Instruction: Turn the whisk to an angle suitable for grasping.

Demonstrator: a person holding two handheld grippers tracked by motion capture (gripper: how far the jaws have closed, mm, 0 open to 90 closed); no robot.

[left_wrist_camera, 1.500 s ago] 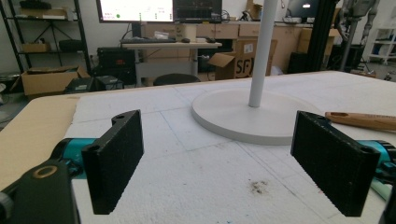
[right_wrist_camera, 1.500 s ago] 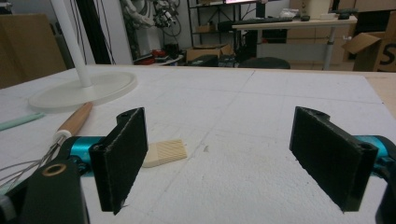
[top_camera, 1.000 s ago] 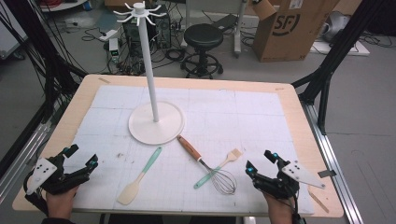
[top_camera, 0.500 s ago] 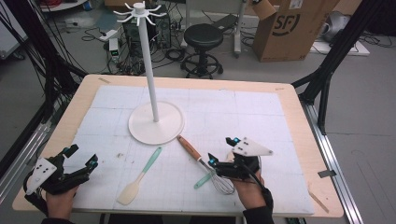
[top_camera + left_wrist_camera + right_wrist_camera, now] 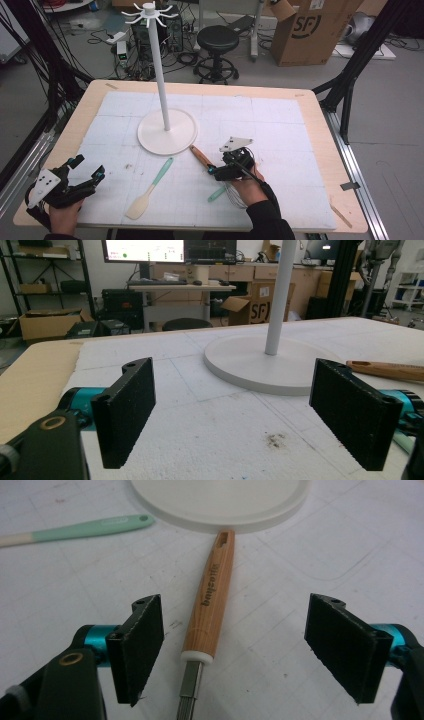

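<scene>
Your right gripper (image 5: pixel 214 170) hangs low over the mat (image 5: pixel 280 135), its jaws spread wide with nothing between them but air. In the right gripper view the whisk (image 5: pixel 210 597) lies directly under that gap: its wooden handle runs away from you, the metal neck nearest, the handle's far tip with its hanging slot just short of the stand's round base (image 5: pixel 220 502). Neither jaw touches the handle. From the high view the whisk's handle (image 5: pixel 201 155) slants up-left toward the base (image 5: pixel 150 142), while its wire end sits under your right hand (image 5: pixel 247 187).

Your left gripper (image 5: pixel 85 180) rests at the near left corner of the table (image 5: pixel 85 107), well apart from the whisk, jaws also wide and empty. The spatula (image 5: pixel 148 189) lies between your two hands, mint handle pointing up toward the base. A second mint handle (image 5: pixel 216 194) pokes out beside your right hand.

Farther off, the stand's white pole (image 5: pixel 161 75) rises upright from the base.
</scene>
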